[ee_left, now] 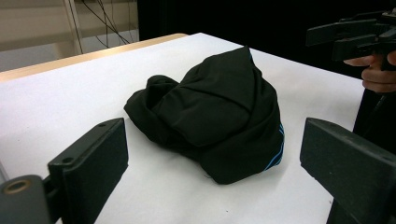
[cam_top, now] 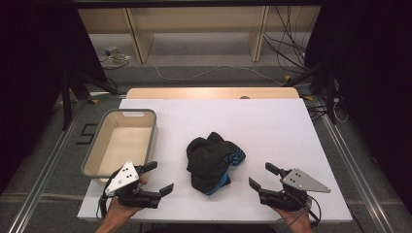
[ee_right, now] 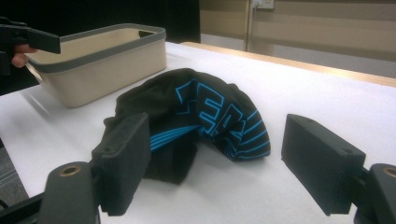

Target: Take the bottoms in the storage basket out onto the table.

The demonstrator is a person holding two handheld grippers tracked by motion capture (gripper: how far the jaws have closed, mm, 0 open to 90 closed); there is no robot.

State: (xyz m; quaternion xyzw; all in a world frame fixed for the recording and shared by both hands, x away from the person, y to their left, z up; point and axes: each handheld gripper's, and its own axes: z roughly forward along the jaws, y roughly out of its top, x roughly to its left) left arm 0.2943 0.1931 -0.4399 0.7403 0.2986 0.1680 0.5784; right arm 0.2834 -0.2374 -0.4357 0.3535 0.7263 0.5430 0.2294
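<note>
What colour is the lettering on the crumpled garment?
Bright blue on the black garment, clearest in the right gripper view.

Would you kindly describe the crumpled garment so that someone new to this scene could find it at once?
Start at the white table; a beige bin with a grey rim stands on its left part. To the right of that bin, near the table's middle, lies the garment, bunched in a heap. It is the one soft thing there, black with bright blue lettering and stripes.

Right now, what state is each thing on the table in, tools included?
Black garment: crumpled in a heap on the white table, blue print showing, touched by neither tool.
Bin: upright, empty, left of the garment.
Left tool: jaws open, nothing between them.
Right tool: jaws open, nothing between them.
</note>
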